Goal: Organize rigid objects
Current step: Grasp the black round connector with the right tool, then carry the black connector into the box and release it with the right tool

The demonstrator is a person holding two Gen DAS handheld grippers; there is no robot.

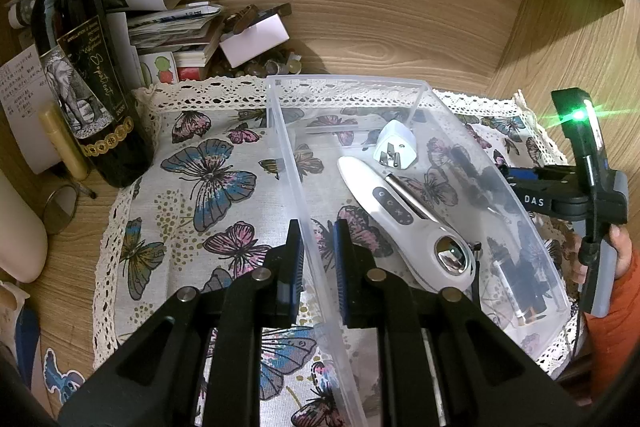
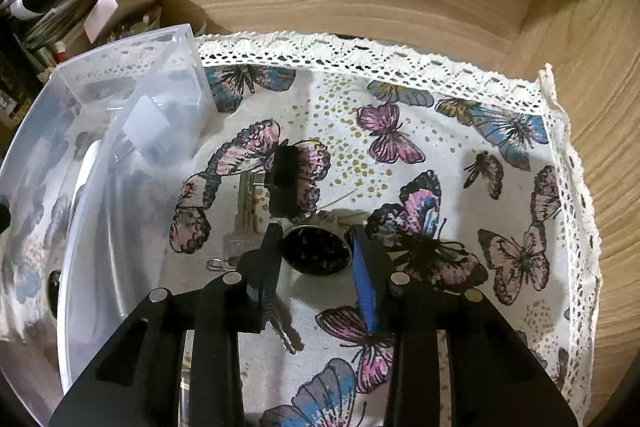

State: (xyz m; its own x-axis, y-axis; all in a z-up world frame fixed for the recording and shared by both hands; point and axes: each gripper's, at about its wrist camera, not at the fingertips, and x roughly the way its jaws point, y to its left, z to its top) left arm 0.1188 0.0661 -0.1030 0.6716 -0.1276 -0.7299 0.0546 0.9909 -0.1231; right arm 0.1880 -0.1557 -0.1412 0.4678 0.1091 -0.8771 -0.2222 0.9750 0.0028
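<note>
The clear bin (image 1: 400,95) already holds a white plug (image 1: 394,145) and white handheld device (image 1: 404,215), its wall clenched by the left tongs (image 1: 316,255), while at the bin's three o'clock the right tongs (image 2: 316,247), not yet clamped, straddle a round dark-faced object (image 2: 316,251) on the cloth-covered bench (image 2: 480,187), beside keys (image 2: 244,203) and a black clip (image 2: 285,179).

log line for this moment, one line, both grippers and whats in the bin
left gripper: shut on clear bin wall | right gripper: straddling round dark object on cloth | bin: white plug, white handheld device
</note>
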